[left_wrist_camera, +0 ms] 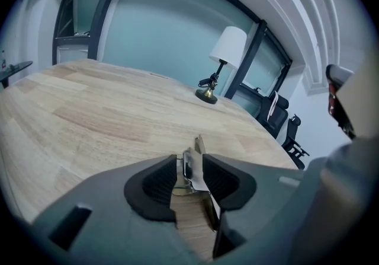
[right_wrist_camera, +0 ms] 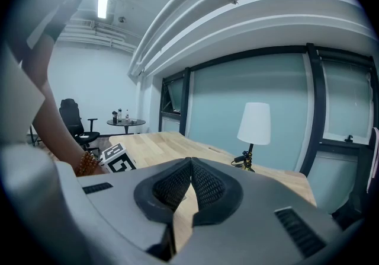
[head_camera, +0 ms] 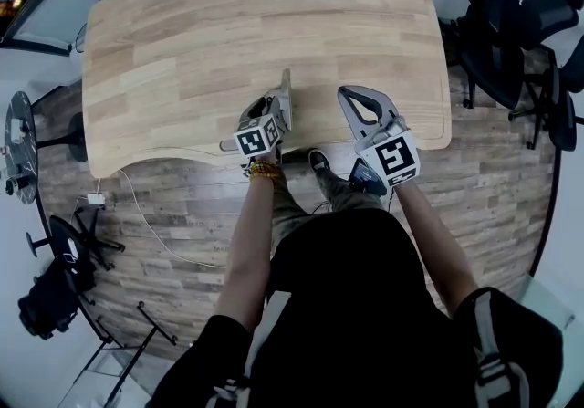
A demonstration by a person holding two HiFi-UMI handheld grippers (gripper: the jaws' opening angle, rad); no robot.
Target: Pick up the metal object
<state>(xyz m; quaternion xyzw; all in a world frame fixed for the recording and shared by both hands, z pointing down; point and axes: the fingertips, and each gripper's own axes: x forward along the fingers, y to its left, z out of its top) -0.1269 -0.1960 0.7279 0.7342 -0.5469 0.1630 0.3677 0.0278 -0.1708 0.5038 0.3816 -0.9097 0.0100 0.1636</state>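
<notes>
Left gripper view gives us the action: the left gripper (left_wrist_camera: 189, 172) is right on the metal object (left_wrist_camera: 199, 143), a thin shiny piece standing between the fingers (left_wrist_camera: 155, 182), and those fingers are spread apart, pads not pressing on it as far as I can see! From the head view the piece sits low at the front edge of the worktop (head_camera: 228, 32), apparently resting on the wood. So the approach looks done, but the grab isn't: closing and lifting are both to come, I'd say. Over on the other side, the right gripper (right_wrist_camera: 190, 166) hangs above the worktop with its fingers together on nothing. No box, bin or tray anywhere in view.
</notes>
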